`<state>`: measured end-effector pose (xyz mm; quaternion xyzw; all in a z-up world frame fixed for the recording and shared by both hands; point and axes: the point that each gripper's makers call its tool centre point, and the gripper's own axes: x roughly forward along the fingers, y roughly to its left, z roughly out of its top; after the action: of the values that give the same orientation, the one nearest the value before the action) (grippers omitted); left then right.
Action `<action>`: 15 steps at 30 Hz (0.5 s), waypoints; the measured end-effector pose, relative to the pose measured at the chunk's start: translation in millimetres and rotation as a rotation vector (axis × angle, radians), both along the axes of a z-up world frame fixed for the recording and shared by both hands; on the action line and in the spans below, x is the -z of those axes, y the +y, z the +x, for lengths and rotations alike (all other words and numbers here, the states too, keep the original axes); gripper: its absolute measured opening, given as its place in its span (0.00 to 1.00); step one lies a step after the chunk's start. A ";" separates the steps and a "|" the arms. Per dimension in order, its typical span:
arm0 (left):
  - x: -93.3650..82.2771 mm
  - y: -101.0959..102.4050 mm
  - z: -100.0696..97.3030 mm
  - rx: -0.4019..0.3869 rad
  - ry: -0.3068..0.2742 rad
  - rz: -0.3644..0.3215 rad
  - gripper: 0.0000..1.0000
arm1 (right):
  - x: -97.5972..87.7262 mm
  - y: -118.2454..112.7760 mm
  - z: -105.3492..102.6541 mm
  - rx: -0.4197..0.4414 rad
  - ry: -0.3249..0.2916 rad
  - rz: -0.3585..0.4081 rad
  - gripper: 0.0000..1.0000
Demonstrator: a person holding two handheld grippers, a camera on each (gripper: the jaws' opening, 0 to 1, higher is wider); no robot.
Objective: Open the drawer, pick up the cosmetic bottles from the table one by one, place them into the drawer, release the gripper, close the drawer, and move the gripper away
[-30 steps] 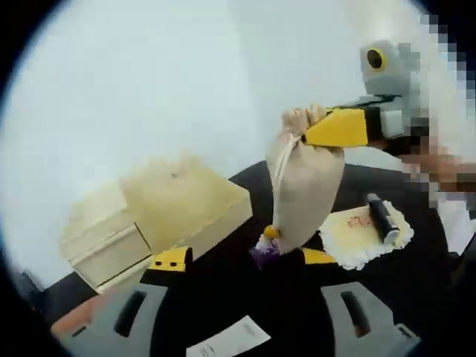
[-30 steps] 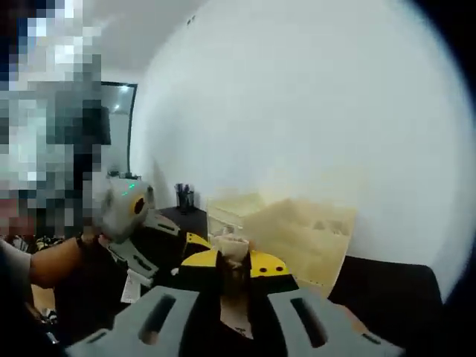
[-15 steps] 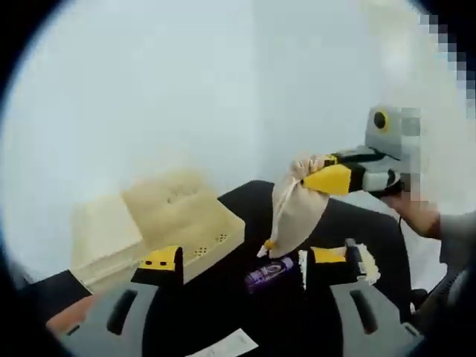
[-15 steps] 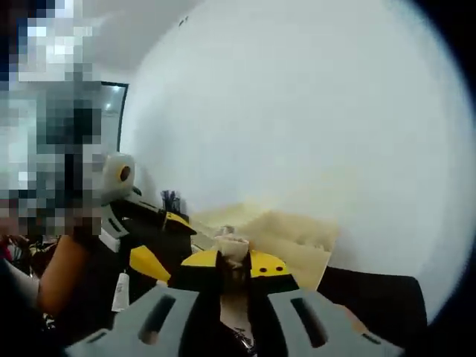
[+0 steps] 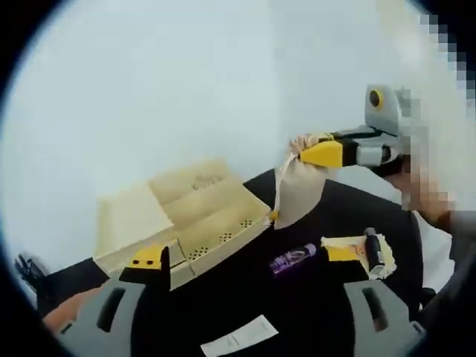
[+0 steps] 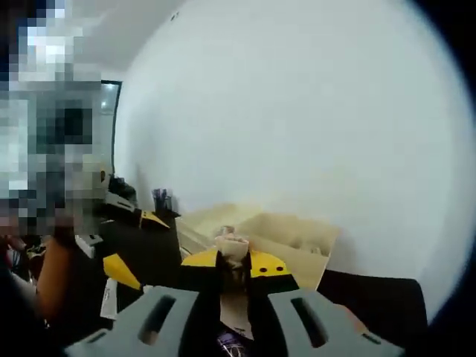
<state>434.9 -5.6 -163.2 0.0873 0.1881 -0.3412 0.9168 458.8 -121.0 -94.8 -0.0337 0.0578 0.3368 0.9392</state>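
R gripper point(image 5: 316, 152) clamped on cloth bag point(image 5: 297, 190) above wooden organiser point(image 5: 186, 219)
L gripper point(image 5: 245, 260) jaws apart, purple bottle point(image 5: 291, 260) beside organiser

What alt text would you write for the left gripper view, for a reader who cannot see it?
The right gripper holds a beige drawstring pouch by its neck above a black table. Below lie a purple bottle, a dark bottle on a pale cloth, and an open wooden drawer box.
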 end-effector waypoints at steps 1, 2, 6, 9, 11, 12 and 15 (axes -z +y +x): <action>0.9 1.6 1.2 -0.001 0.001 -0.001 0.80 | -3.5 2.8 18.8 0.000 0.003 0.001 0.09; 2.9 4.6 3.4 -0.007 0.006 -0.004 0.80 | -4.6 3.8 23.1 0.002 0.002 0.003 0.09; -0.4 19.5 15.9 -0.060 -0.026 -0.032 0.84 | -4.6 10.7 36.3 0.013 -0.005 0.010 0.09; 3.6 25.4 18.5 -0.068 -0.012 -0.040 0.88 | -10.5 15.5 52.9 0.022 -0.016 0.005 0.09; 6.1 25.4 20.1 -0.070 -0.009 -0.041 0.89 | -14.6 19.9 65.2 0.024 -0.025 0.002 0.09; 7.7 22.8 19.5 -0.068 -0.006 -0.035 0.90 | -15.5 22.1 69.8 0.025 -0.028 0.002 0.09; 9.4 14.4 21.8 -0.060 -0.013 -0.023 0.93 | -17.0 27.3 84.7 0.031 -0.034 -0.007 0.09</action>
<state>456.7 8.8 -172.6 0.0734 0.1807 -0.3152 0.9288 543.6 -93.6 -77.8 -0.0417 0.0433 0.3214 0.9450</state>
